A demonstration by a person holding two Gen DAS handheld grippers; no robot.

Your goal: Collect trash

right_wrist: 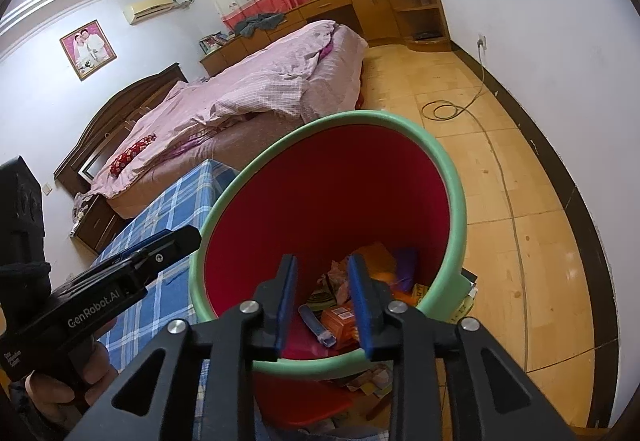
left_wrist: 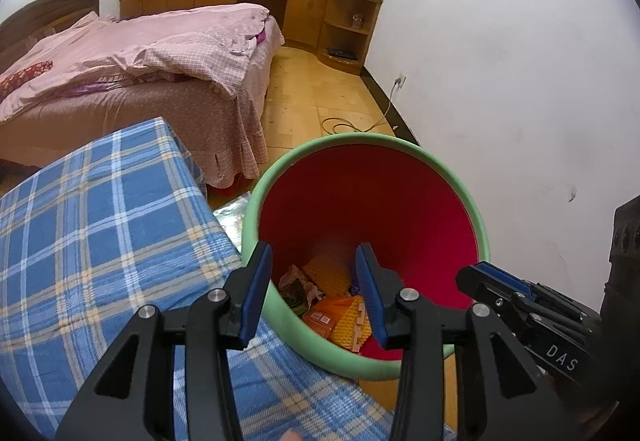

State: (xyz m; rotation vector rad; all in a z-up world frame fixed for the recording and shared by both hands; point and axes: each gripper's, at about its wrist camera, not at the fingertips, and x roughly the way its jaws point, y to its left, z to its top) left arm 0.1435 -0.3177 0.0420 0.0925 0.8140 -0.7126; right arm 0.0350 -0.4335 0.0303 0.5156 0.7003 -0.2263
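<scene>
- The bin [left_wrist: 366, 241], red inside with a green rim, stands in the lower middle of both views; trash [right_wrist: 340, 315] lies at its bottom: orange packets, crumpled paper, a blue tube.
- The left gripper [left_wrist: 316, 295] hangs over the bin, jaws spread, nothing between them.
- The right gripper [right_wrist: 322, 305] also hangs there, jaws apart and empty.
- A blue checked cloth [left_wrist: 100, 241] lies at the left, touching the bin; the pink bed [left_wrist: 140, 53] is in the upper left.

The bin [left_wrist: 476, 217] mouth gapes clear, its green rim the only bar, checked cloth [left_wrist: 100, 233] crowding at nine o'clock.
</scene>
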